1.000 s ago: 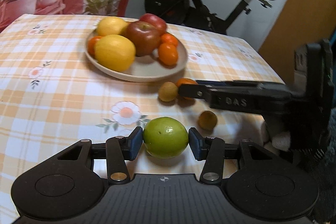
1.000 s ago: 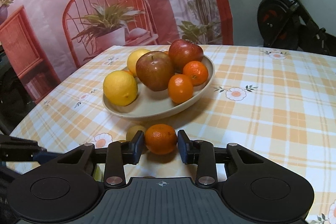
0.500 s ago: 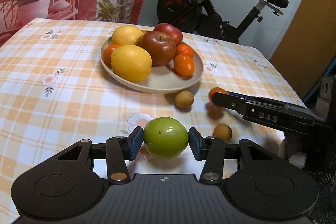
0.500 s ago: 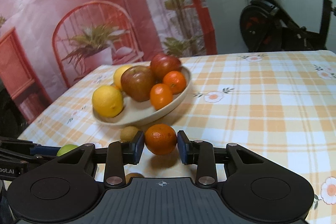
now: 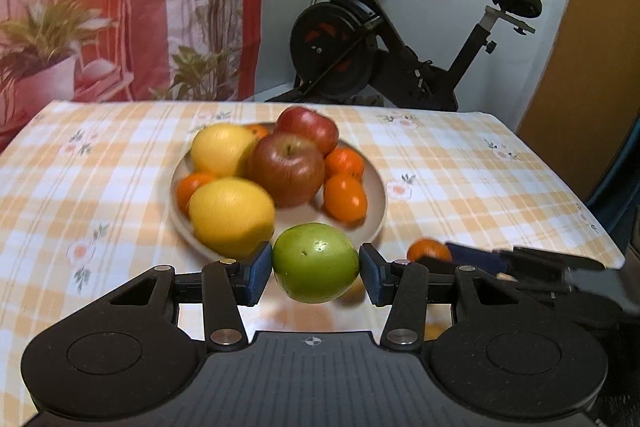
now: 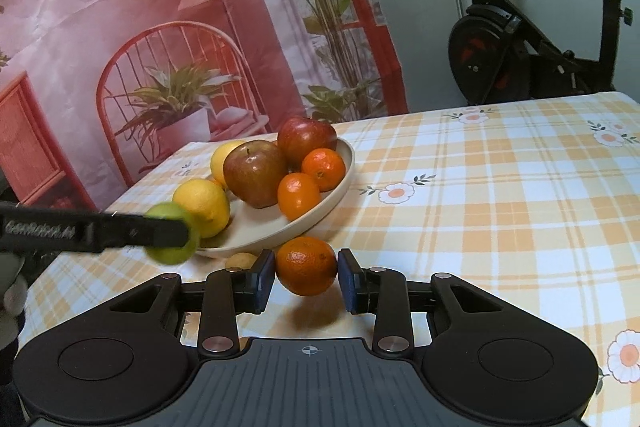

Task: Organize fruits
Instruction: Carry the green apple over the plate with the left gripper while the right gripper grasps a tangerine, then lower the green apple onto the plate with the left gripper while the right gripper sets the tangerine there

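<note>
Between the blue pads of the left gripper (image 5: 316, 271) a green apple (image 5: 315, 268) is clamped, both pads pressed flat against its sides; the fruit is carried clear of the checked tablecloth (image 5: 460, 163). A mandarin (image 6: 306, 265) is likewise pinched between the narrowly set jaws of the right gripper (image 6: 306, 275), its shadow visible on the cloth just below. The beige plate (image 5: 378, 187) is seen directly ahead of the left gripper's jaws, its near rim just beyond the apple; from the right wrist view the plate (image 6: 344, 183) lies ahead and to the left. The plate is already loaded with two lemons, two red apples and several small oranges, so that bare surface is left mainly at the near right portion. The left hand is judged the nearer to that gap. Neither fruit has a marked long axis, so orientation matters little for release. A small brownish fruit (image 6: 241, 260) is left on the cloth beside the rim.
</note>
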Demonstrator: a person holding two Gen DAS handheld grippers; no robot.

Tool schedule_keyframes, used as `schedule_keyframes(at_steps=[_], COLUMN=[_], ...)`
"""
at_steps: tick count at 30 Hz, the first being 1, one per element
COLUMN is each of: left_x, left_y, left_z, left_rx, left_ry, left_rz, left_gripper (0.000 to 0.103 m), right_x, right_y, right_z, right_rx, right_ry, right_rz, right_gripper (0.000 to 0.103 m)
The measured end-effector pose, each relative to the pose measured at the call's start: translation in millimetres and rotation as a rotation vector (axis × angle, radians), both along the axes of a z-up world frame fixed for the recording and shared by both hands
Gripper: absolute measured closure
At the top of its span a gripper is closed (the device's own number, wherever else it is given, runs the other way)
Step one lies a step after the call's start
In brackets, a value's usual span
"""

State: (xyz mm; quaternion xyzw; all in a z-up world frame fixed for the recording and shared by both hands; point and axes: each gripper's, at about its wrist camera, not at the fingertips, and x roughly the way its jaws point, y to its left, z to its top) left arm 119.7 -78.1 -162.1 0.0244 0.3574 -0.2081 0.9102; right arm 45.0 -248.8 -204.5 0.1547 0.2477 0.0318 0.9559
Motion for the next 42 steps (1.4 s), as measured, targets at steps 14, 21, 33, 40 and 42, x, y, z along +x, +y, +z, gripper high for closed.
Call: schedule_keyframes(at_steps=[14,21,33,40,42], left_x=[37,49,48,43,40], left_y=[-25,-27,3,38,48], left_z=[-14,-24,-7,19,22], left_rx=[0.000,-0.020,-0.138,-0.215,-0.214], left_ry=[0.034,0.091,0.095,0.019,-0.001], left_rz=[-0.034,-0.038,-0.036,0.043,0.075], left_gripper=[0.053,0.053,0.053,0.053,0.053], right_x=[1,2,5,22,32], right_y=[-2,-2,2,32,45], right_z=[-1,-1,5,30,36], right_rx=[0.003,0.001,-0.022,-0.125,-0.158], right_ry=[0.005,0.014,0.030,0.016,0.024], right_rz=[-0.008,-0.011,-0.016,0.075,0.116], right_gripper=[0.072,0.072,0.072,0.072,0.072])
